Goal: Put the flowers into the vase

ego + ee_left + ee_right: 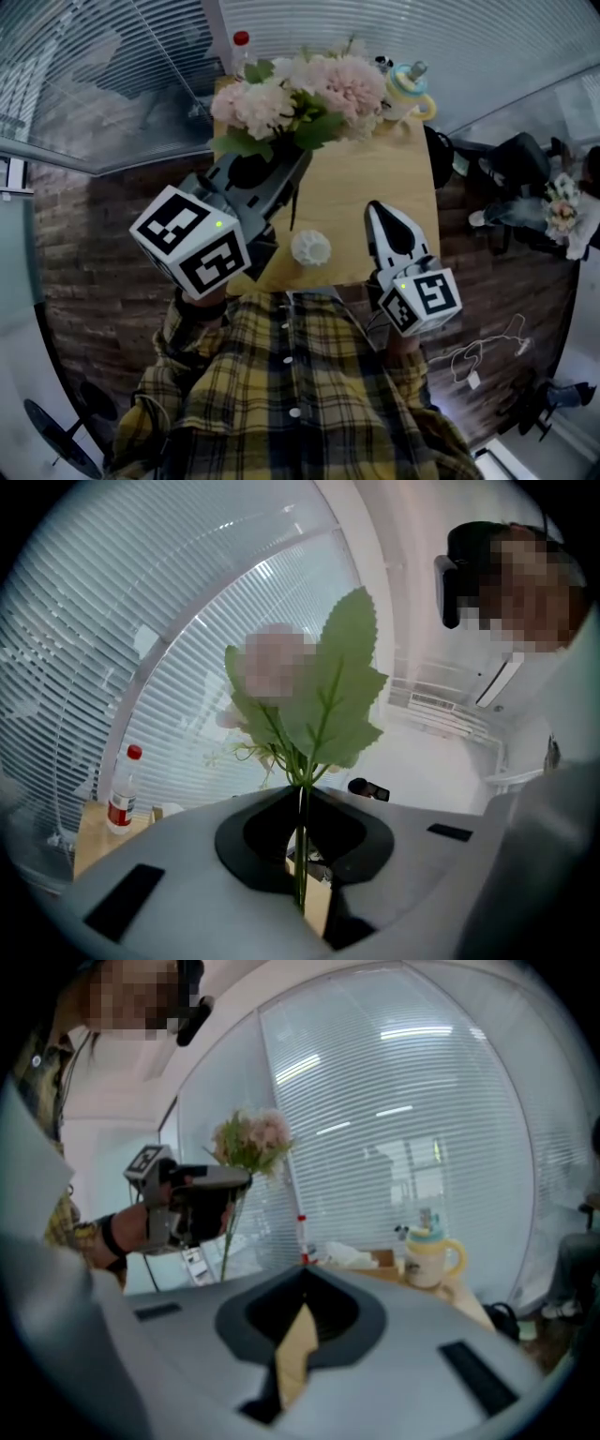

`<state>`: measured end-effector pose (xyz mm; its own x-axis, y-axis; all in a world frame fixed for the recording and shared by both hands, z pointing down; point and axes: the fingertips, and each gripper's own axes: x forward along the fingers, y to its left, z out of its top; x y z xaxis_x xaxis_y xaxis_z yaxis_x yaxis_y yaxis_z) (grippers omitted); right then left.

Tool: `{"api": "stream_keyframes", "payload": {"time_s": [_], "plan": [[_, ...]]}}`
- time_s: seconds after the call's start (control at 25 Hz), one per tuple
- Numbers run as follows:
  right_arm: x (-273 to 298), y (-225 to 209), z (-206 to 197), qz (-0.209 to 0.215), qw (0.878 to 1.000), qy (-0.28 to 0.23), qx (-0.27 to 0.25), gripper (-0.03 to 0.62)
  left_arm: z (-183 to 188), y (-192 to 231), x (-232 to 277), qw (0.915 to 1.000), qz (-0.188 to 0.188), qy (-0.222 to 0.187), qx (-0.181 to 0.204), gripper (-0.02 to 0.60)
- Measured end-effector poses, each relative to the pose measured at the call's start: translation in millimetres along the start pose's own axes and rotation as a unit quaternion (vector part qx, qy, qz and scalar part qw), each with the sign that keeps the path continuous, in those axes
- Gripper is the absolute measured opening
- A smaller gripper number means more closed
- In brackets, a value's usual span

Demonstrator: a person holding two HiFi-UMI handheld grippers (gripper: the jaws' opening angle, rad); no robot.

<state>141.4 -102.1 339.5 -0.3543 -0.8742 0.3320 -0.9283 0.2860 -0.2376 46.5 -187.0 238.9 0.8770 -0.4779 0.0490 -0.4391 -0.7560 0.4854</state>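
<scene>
A bunch of pink flowers [300,98] with green leaves is held up over the wooden table [375,187]. My left gripper [281,167] is shut on its thin green stems [300,836], which hang down below the jaws. From the left gripper view the blooms and a big leaf [337,696] rise right above the jaw tips [302,785]. The white ribbed vase [310,248] stands on the table near its front edge, below and just right of the left gripper. My right gripper [380,214] hovers right of the vase, shut and holding nothing. The right gripper view shows the left gripper [202,1190] with the flowers [251,1143] raised.
A clear bottle with a red cap [241,47] stands at the table's far left corner. A yellow and teal mug [410,89] is at the far right. Window blinds run behind the table. Chairs and a second bouquet [562,216] sit off to the right.
</scene>
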Motion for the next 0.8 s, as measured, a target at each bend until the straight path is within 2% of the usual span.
{"api": "stream_keyframes", "payload": {"time_s": [0.2, 0.52, 0.8], "plan": [[4.2, -3.1, 0.7, 0.000, 1.000, -0.001, 0.000, 0.012, 14.2, -24.4, 2.0, 0.9988, -0.034, -0.017, 0.029, 0.031], [2.4, -2.6, 7.6, 0.001, 1.000, -0.005, -0.002, 0.012, 18.1, -74.3, 4.1, 0.9936, -0.103, -0.021, 0.042, 0.031], [0.2, -3.1, 6.5, 0.001, 1.000, -0.001, -0.001, 0.012, 7.7, -89.8, 1.9, 0.9906, -0.128, -0.015, 0.046, 0.031]]}}
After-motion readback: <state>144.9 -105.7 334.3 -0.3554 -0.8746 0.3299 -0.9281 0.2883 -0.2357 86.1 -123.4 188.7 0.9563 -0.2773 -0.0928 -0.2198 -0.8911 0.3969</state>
